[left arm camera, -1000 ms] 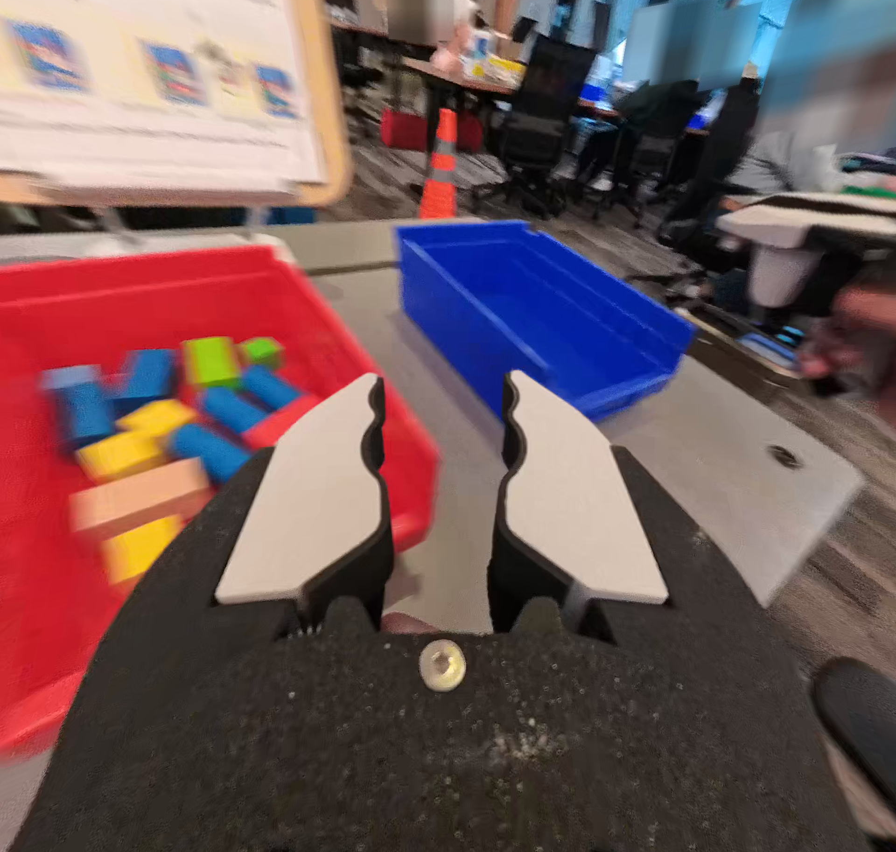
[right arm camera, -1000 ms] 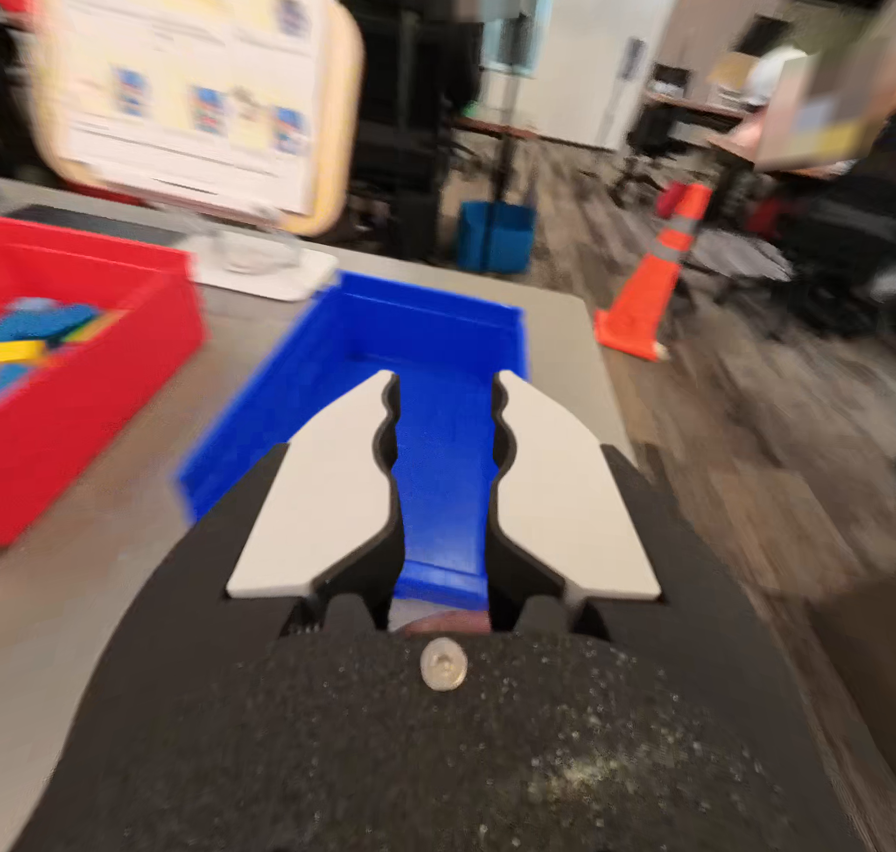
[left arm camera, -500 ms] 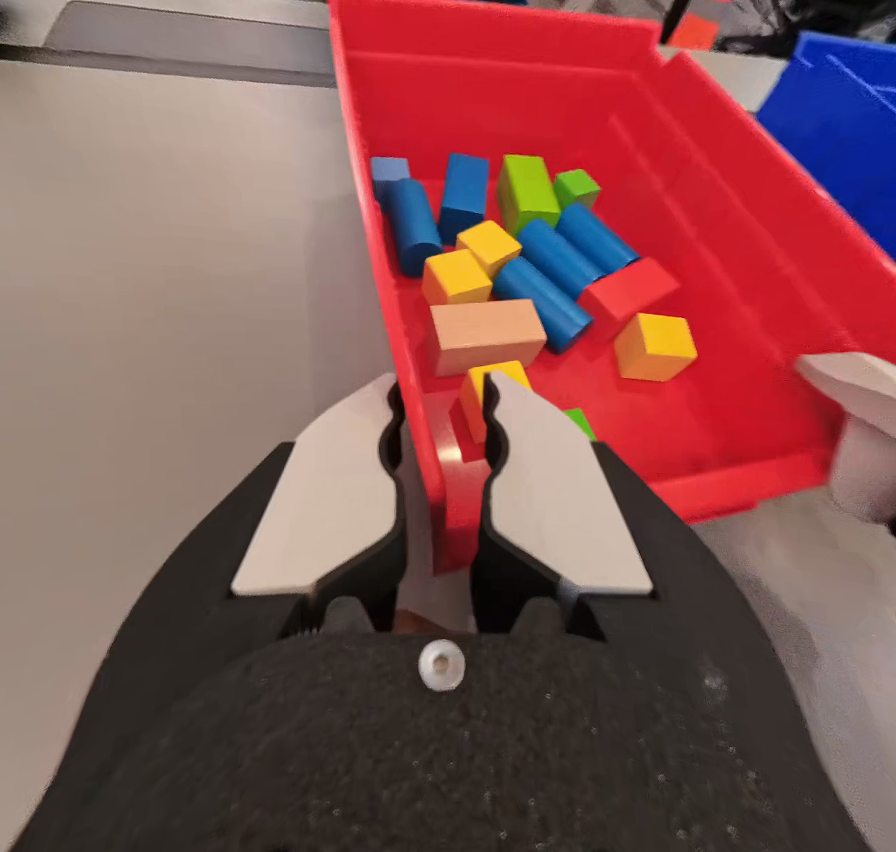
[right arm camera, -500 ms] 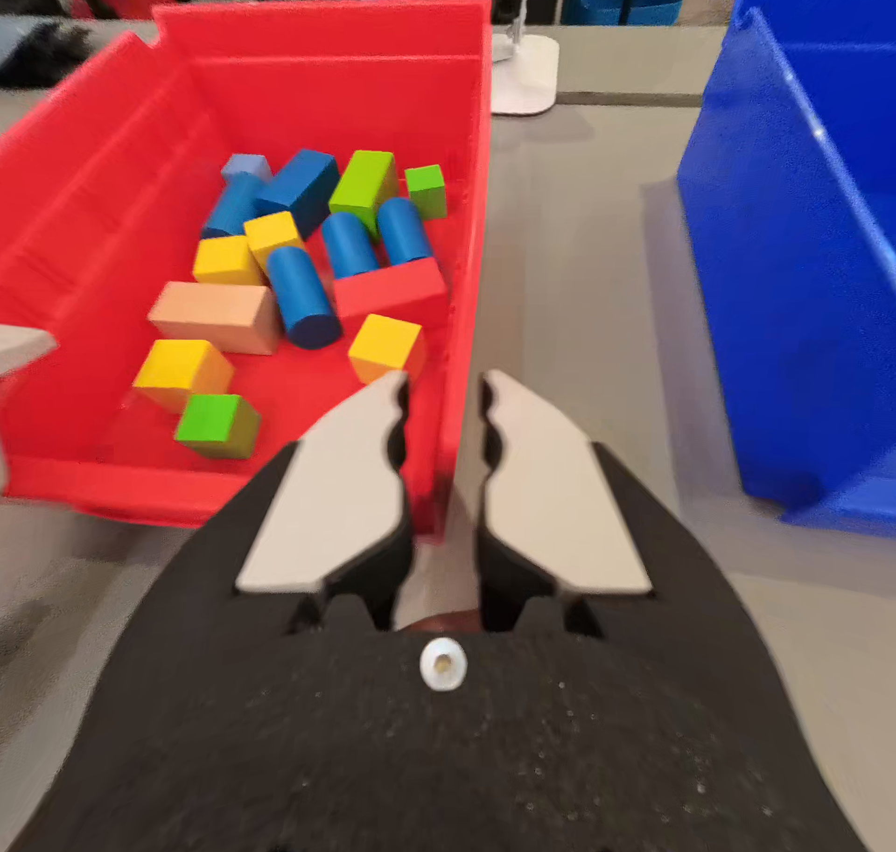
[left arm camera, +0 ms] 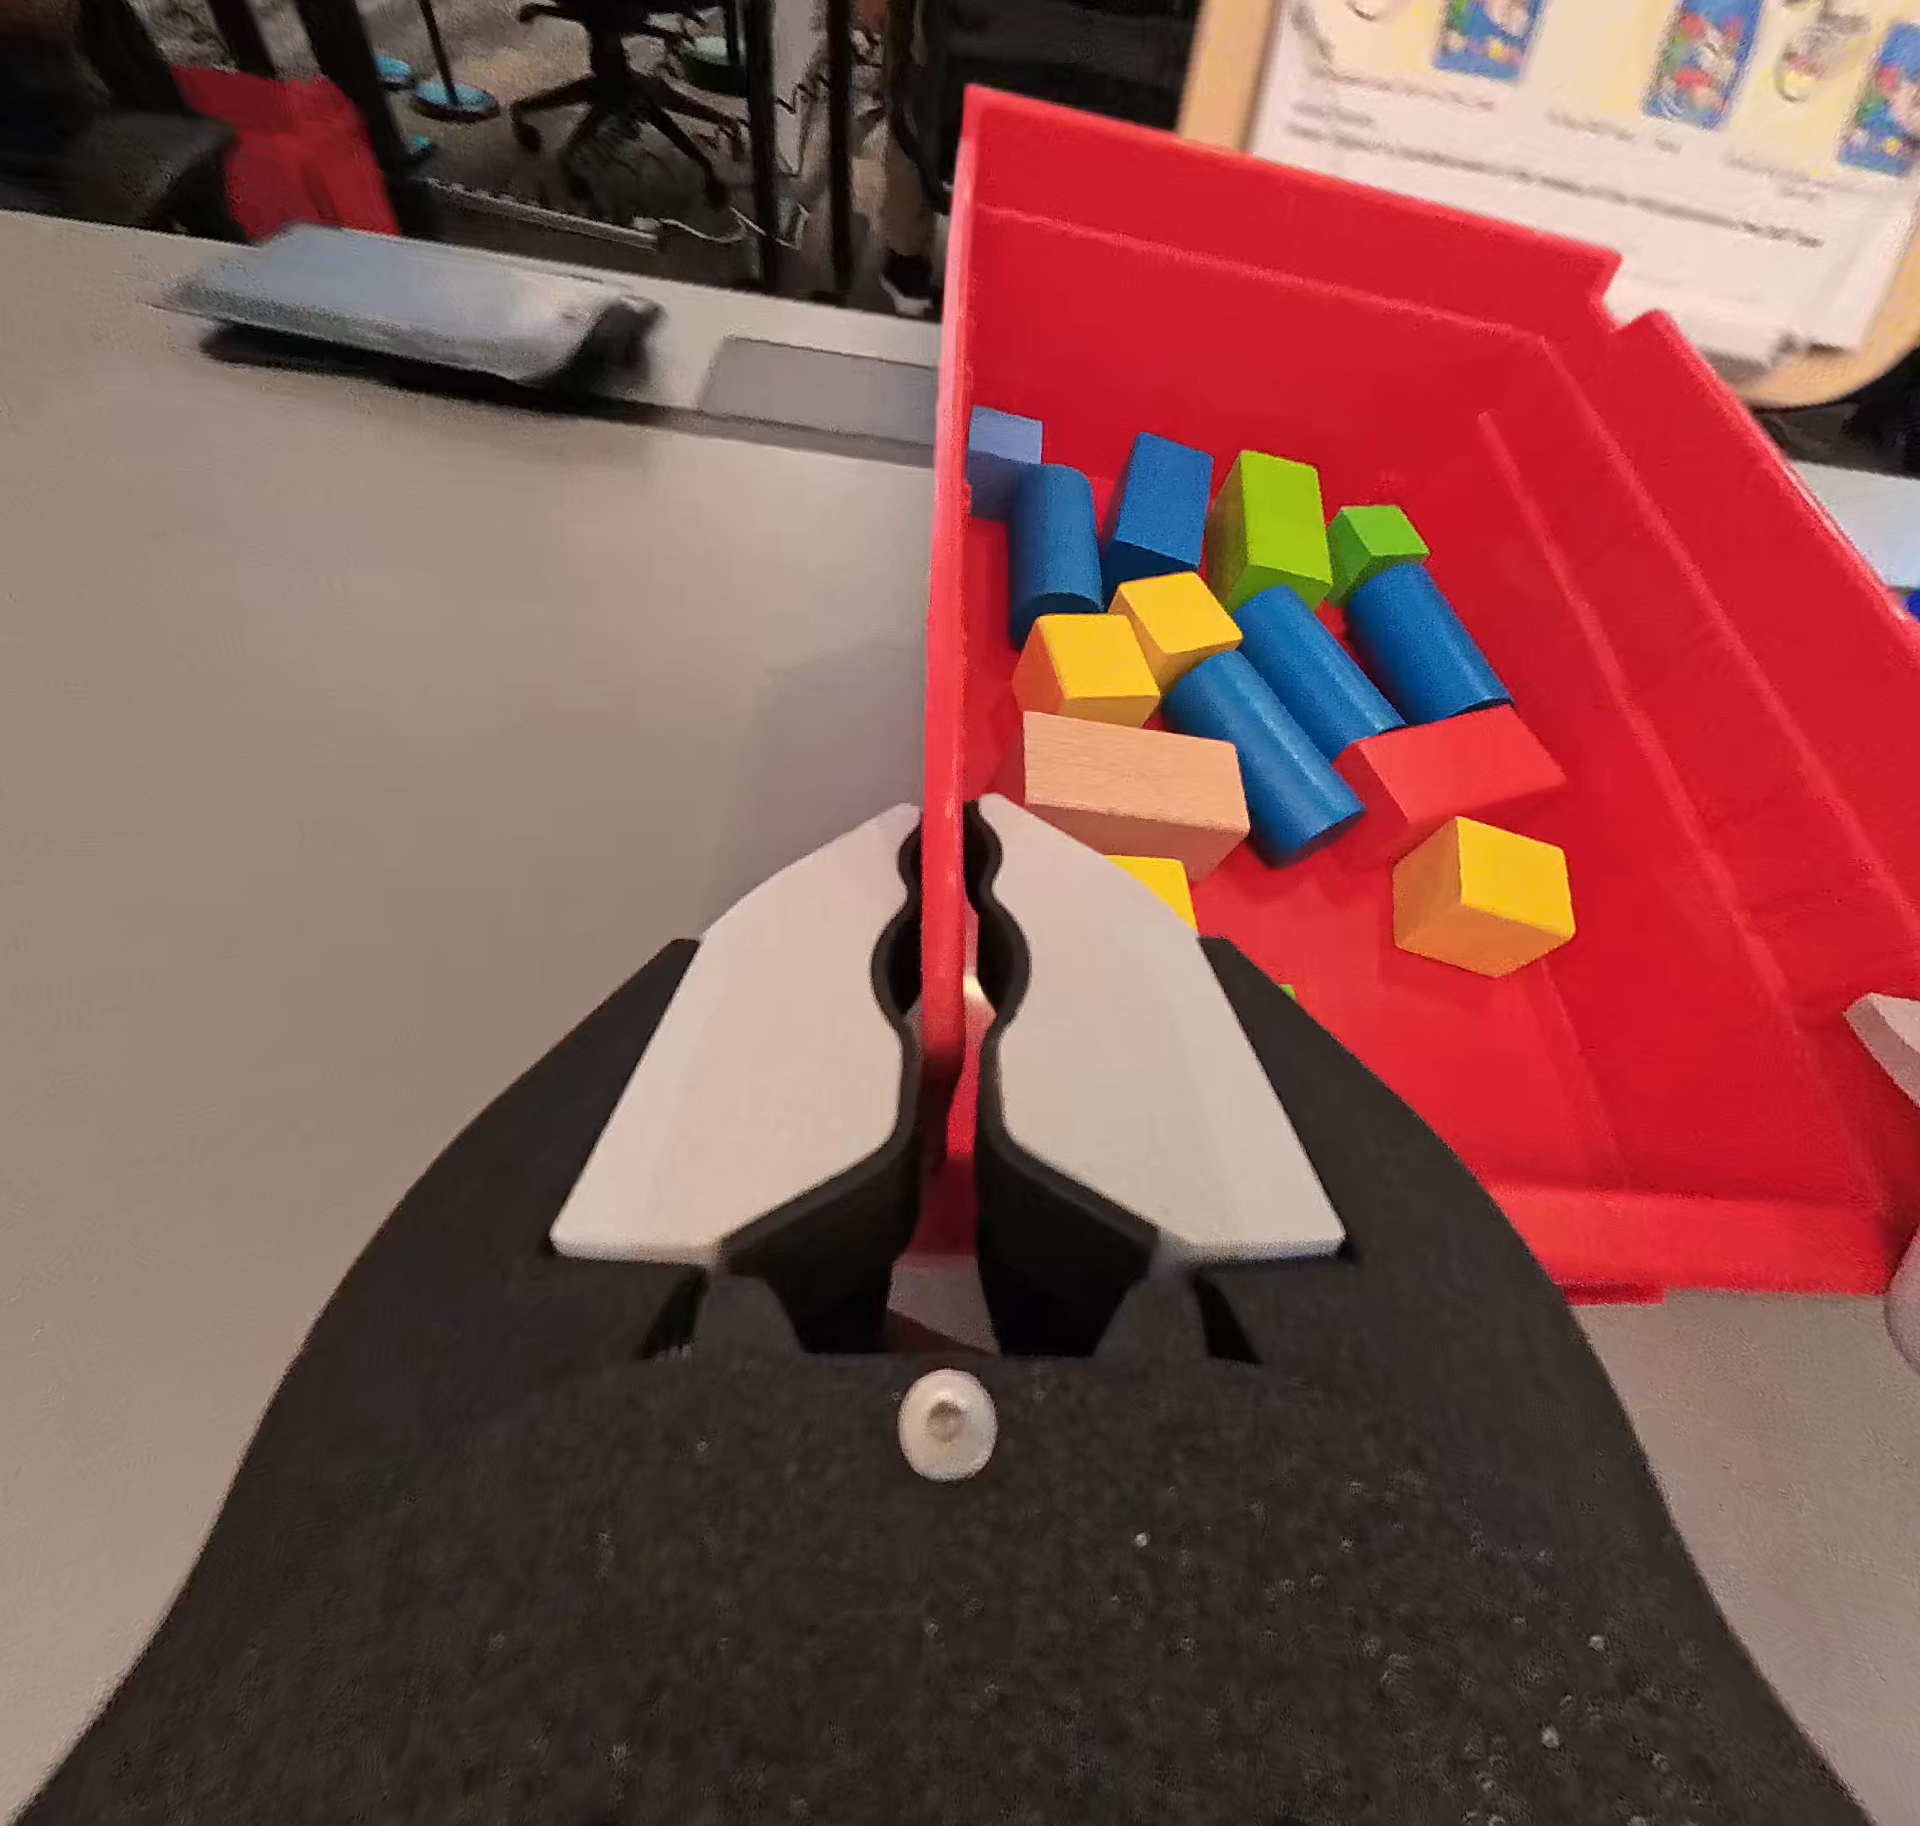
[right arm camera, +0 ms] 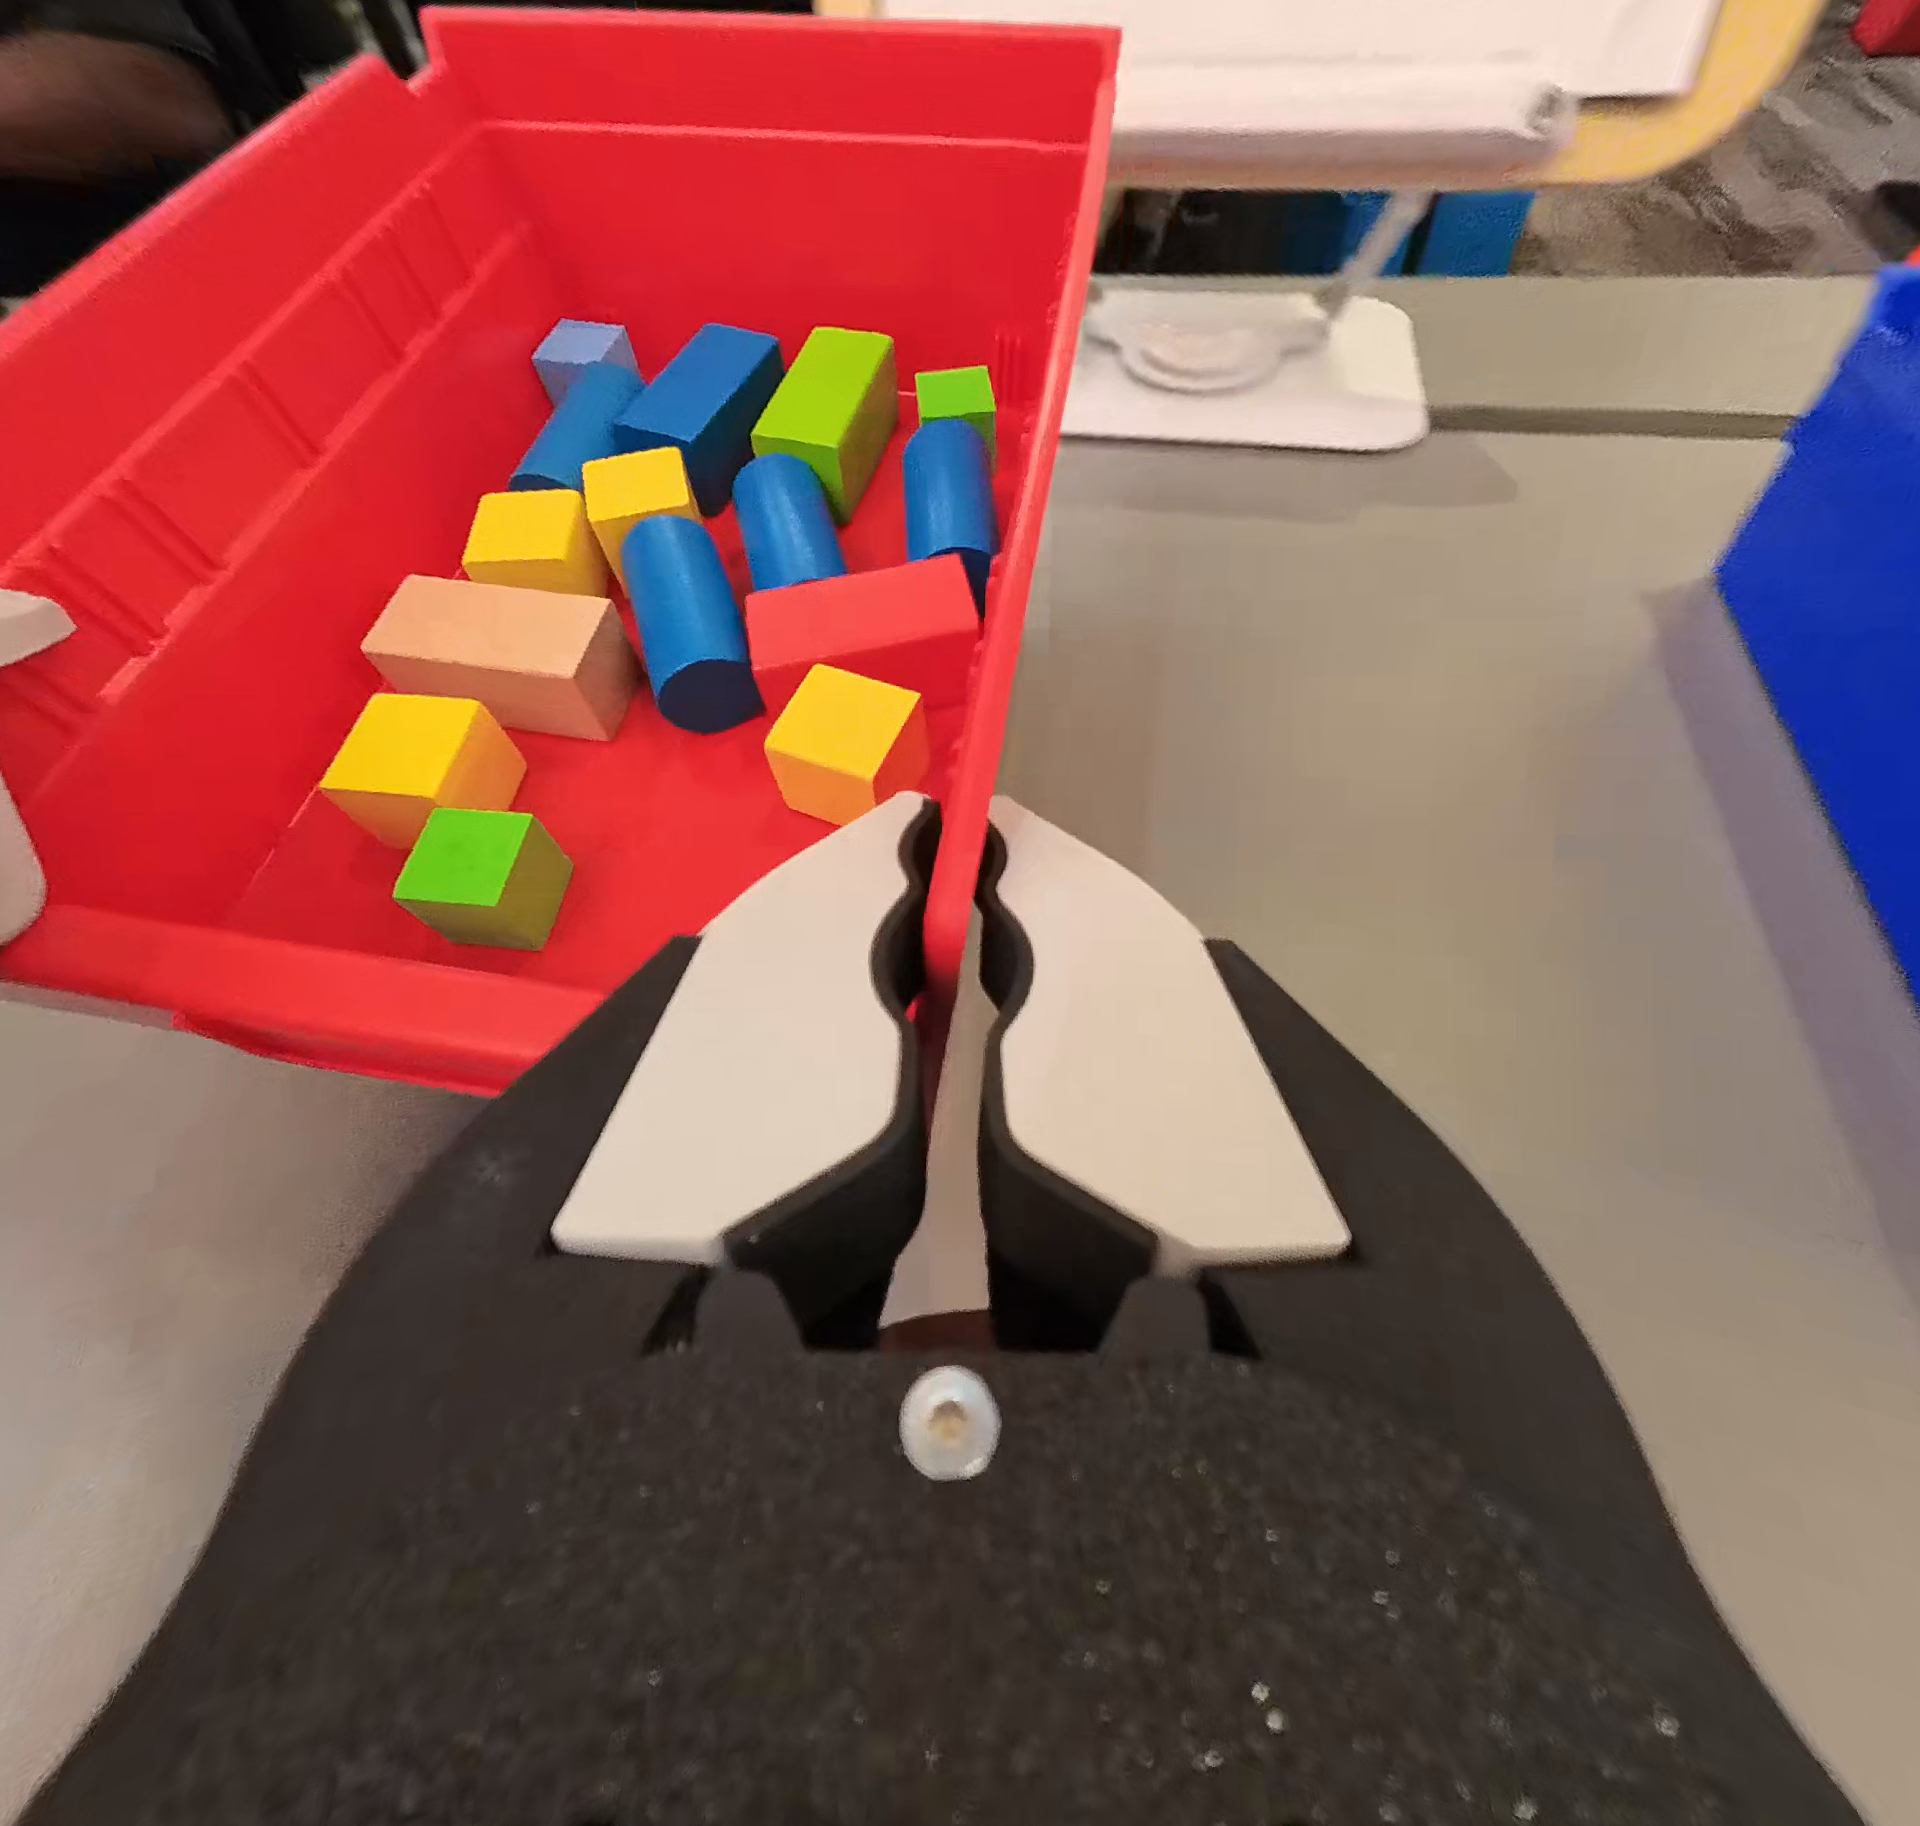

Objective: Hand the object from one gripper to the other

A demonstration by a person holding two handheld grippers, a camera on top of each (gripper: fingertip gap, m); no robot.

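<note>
so the left gripper (left arm camera: 943, 831) is pinched narrow on the left side wall of the red bin (left arm camera: 1299, 249), one finger outside and one inside, and the right gripper (right arm camera: 954, 820) is doing the same thing on the opposite side wall, jaws nearly closed with just the thin plastic between them. both clamps sit near the front corners, so the bin is basically held by two thin edges, and in the right wrist view it looks tipped up off the grey desk (right arm camera: 1351, 737), though i can't tell if the back end is still resting. inside are the loose blocks: a yellow cube (right arm camera: 847, 737) right by the right gripper's tips, a green cube (right arm camera: 483, 877) near the front wall, a plain wooden block (right arm camera: 499, 649), a red block (right arm camera: 862, 618), and blue cylinders (right arm camera: 686, 618) piled toward the back. what worries me: if the handover means one gripper lets go while the other keeps hold, the bin hangs off a single wall and will probably swing or twist, and the slick plastic could slide right out of the jaws. any tilt and those cylinders roll, the weight shifts, and blocks can spill over the low front lip. the blue bin (right arm camera: 1829, 571) sits off to the right and the sign stand (right arm camera: 1247, 374) is just behind, so a swinging bin could clip either.
</note>
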